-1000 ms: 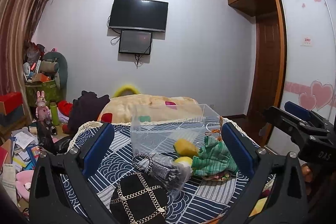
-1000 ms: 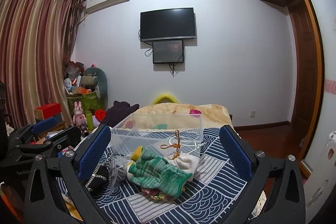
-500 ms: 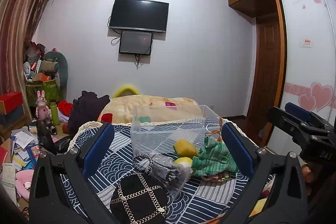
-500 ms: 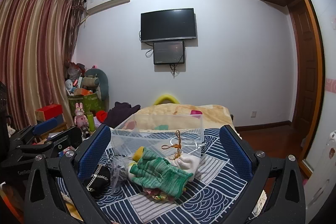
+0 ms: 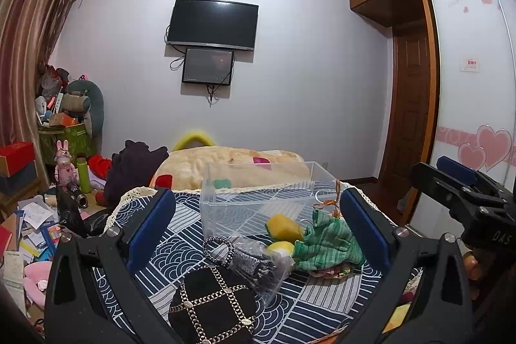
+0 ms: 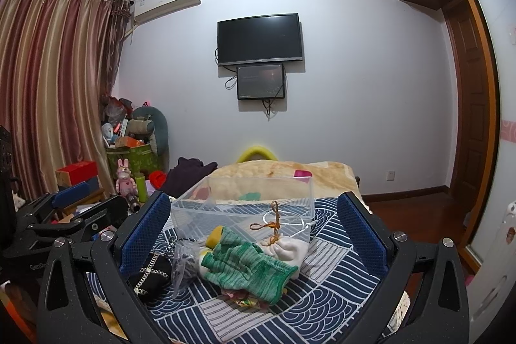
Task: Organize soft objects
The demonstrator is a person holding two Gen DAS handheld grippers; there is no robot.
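Note:
A clear plastic box (image 5: 258, 202) (image 6: 245, 202) stands on a blue patterned cloth (image 5: 180, 247) (image 6: 325, 292). In front of it lie a green knitted item (image 5: 325, 244) (image 6: 248, 266), yellow sponges (image 5: 283, 226), a clear bag of grey fabric (image 5: 258, 263) (image 6: 185, 263), a black chain-trimmed bag (image 5: 213, 308) (image 6: 151, 276) and a white pouch with an orange cord (image 6: 287, 247). My left gripper (image 5: 258, 228) is open and empty above the pile. My right gripper (image 6: 248, 228) is open and empty, and its body shows at the right of the left wrist view (image 5: 467, 199).
A beige blanket (image 5: 232, 163) lies behind the box. Dark clothing (image 5: 135, 170) and toy clutter (image 5: 67, 124) fill the left. Papers (image 5: 29, 224) litter the floor. A wardrobe (image 5: 471, 118) and door (image 6: 467, 118) stand right.
Both grippers have barely shifted; the view has tilted very slightly. Nothing on the cloth has moved.

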